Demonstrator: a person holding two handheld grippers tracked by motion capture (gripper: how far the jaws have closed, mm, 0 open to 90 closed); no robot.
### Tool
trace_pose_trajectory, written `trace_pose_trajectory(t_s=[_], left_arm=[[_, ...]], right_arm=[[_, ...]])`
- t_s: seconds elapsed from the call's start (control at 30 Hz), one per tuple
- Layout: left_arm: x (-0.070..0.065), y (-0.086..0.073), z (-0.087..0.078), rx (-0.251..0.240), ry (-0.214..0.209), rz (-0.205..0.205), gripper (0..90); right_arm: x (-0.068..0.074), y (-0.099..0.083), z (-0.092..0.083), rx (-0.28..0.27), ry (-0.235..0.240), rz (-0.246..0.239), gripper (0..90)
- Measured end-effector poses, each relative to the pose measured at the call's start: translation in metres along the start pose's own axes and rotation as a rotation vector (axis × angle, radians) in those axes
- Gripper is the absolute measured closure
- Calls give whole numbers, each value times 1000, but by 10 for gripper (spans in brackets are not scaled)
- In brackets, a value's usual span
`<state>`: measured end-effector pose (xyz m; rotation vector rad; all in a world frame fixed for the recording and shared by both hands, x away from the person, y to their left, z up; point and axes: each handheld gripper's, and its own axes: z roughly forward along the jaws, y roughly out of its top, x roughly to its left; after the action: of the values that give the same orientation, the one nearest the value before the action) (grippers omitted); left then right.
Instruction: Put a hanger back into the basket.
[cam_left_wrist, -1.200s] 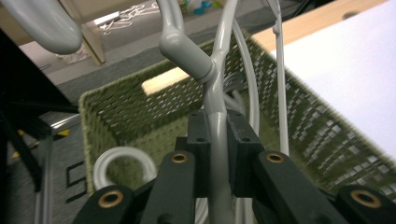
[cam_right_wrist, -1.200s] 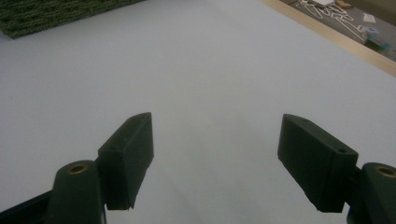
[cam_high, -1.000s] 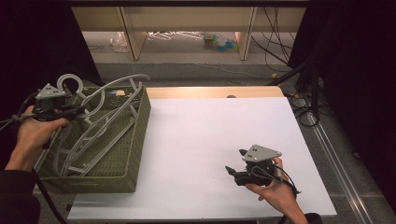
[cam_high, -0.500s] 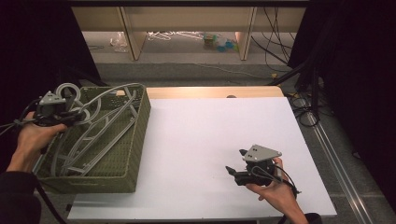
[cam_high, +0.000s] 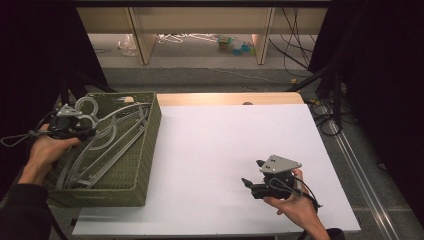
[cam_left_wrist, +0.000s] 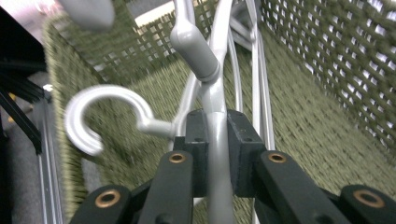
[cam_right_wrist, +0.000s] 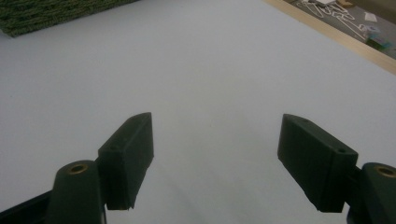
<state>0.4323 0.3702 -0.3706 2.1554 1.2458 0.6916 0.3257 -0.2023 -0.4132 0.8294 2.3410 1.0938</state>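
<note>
Hanger pinched in left gripper over the basket; lift slowly so hooks stay untangled. Right gripper waits spread above the counter.

Dark surround, lit white table, motion-blurred hook

Grey plastic hanger, hook curling toward nine o'clock, neck clamped upright, lying with other grey hangers inside green woven basket
</note>
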Motion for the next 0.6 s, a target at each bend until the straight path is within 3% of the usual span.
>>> trace_pose_trajectory(t_s=[0.07, 0.17, 0.3, 0.33, 0.37, 0.5, 0.6], left_arm=[[-1, -6, 8, 15, 5, -27, 798], [1, -12, 14, 33, 37, -34, 801], [3, -16, 17, 29, 50, -60, 801], [5, -17, 17, 32, 54, -39, 800], [4, -18, 18, 32, 59, -63, 799], [5, -23, 21, 31, 86, -81, 782], [6, -28, 20, 21, 108, -118, 739]], right_arm=[[-1, 0, 0, 5, 1, -10, 279], [0, 0, 0, 10, 6, -9, 279], [0, 0, 1, 6, 5, -13, 279], [0, 0, 1, 8, 8, -11, 279], [0, 0, 1, 9, 9, -14, 279], [0, 0, 0, 5, 7, -15, 279], [0, 0, 0, 4, 2, 3, 279]])
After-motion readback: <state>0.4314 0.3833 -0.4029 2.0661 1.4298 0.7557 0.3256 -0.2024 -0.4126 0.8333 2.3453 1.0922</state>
